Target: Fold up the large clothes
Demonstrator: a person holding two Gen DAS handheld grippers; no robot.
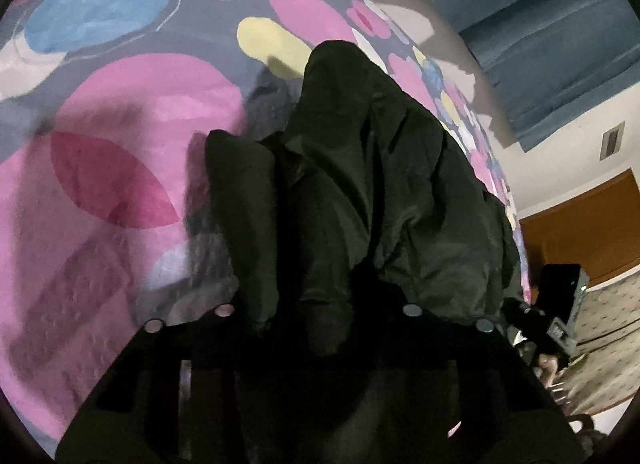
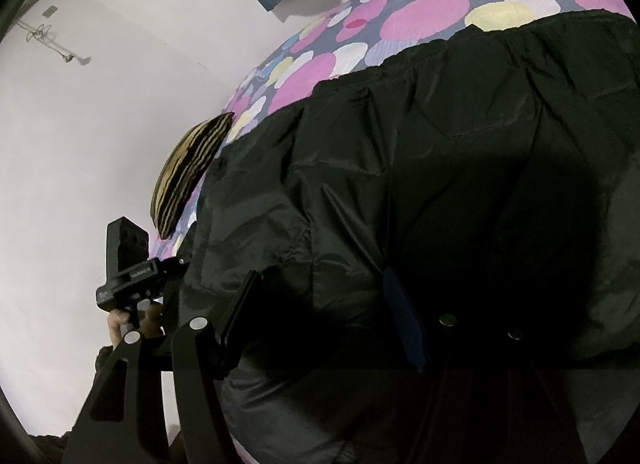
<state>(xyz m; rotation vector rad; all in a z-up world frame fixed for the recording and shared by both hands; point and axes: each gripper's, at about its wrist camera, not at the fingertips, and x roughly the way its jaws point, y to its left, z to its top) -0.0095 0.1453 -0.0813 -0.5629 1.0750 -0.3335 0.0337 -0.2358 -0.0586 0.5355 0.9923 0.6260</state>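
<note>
Jacket point(image 2: 460, 168), black and quilted, lies on the spotted bedspread point(image 1: 100, 144). Left gripper point(image 1: 316, 320) is clenched on a bunched part, lifting it, so a fold seems under way. Right gripper point(image 2: 320, 304) rests on the jacket, fingers apart, gripping nothing clearly. Next: carry the fold across and lay it flat
</note>
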